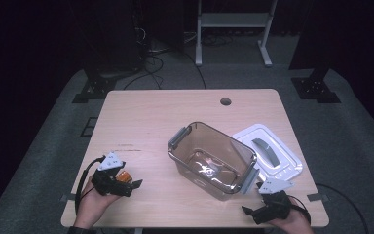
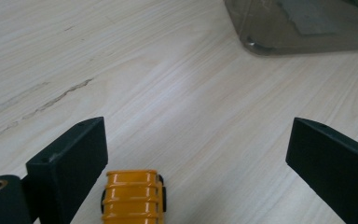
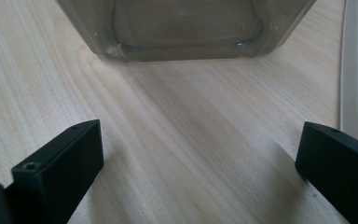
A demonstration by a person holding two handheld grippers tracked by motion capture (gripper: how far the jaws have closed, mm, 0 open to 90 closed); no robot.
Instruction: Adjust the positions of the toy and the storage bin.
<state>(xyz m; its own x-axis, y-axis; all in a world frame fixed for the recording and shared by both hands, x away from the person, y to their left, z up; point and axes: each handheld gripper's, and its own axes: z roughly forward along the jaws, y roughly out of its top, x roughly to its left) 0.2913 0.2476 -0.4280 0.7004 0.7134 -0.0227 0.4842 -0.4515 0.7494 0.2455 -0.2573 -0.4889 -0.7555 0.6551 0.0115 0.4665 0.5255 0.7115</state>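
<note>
At the counter's (image 1: pixel 141 117) near edge, the left gripper (image 2: pixel 196 158) has its jaws spread wide around an orange toy (image 2: pixel 133 198), which lies just beside the left jaw with the right jaw well clear. The right gripper (image 3: pixel 198 163) rests with jaws apart on bare wood. Beyond both stands a clear bin (image 1: pixel 212 158), open-topped. Its white lid (image 1: pixel 270 153) lies just beside it, farther right.

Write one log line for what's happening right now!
left gripper: open, jaws around small orange ribbed toy, not pressing | right gripper: open, empty | clear smoky plastic box: lidless
</note>
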